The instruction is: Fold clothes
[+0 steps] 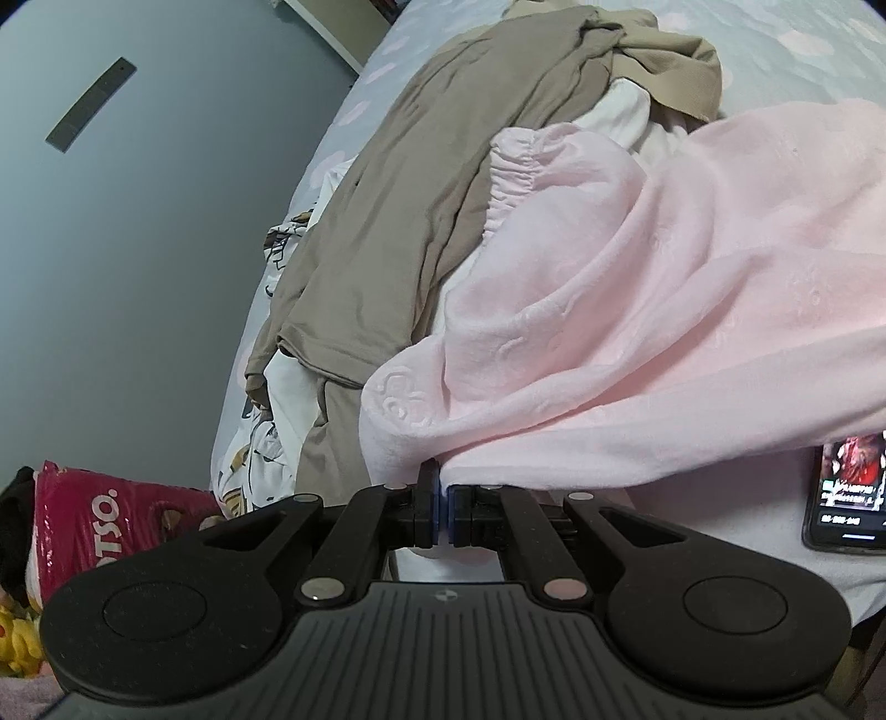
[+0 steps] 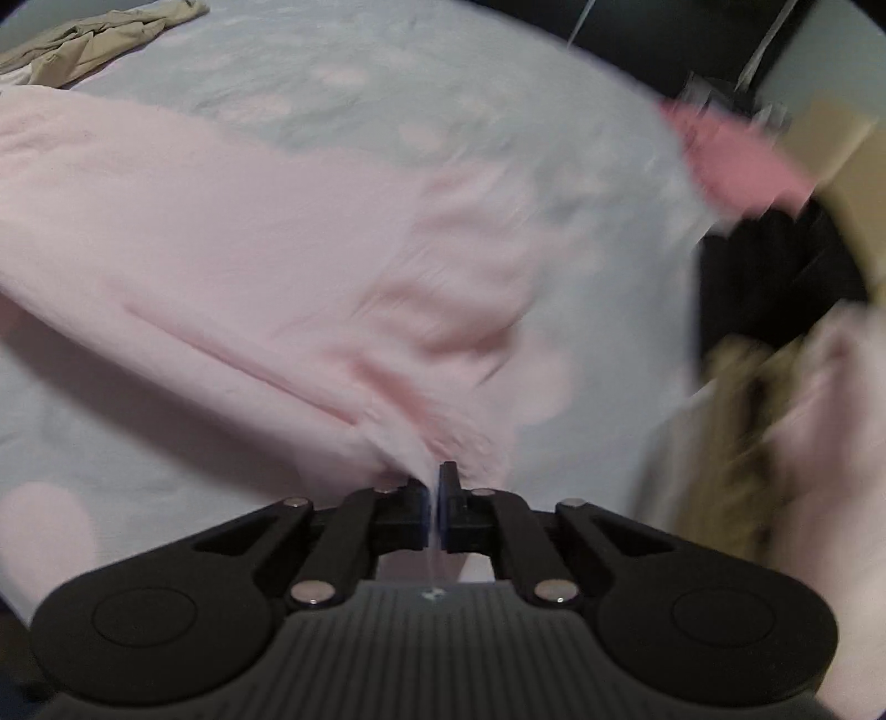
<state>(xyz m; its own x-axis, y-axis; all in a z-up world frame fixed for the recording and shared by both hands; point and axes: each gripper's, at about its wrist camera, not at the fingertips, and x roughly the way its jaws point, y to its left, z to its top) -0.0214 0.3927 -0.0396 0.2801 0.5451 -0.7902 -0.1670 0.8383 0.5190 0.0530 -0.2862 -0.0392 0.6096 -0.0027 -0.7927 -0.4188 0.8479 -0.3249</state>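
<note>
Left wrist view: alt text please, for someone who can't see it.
The left gripper is shut on the edge of a pink fleece garment spread over a bed. Tan clothes lie piled behind it, and a lit phone rests at right.

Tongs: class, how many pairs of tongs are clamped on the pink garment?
2. The left tongs pinch the pink garment at its near edge beside the phone; the right tongs pinch another near edge over the bedsheet.
</note>
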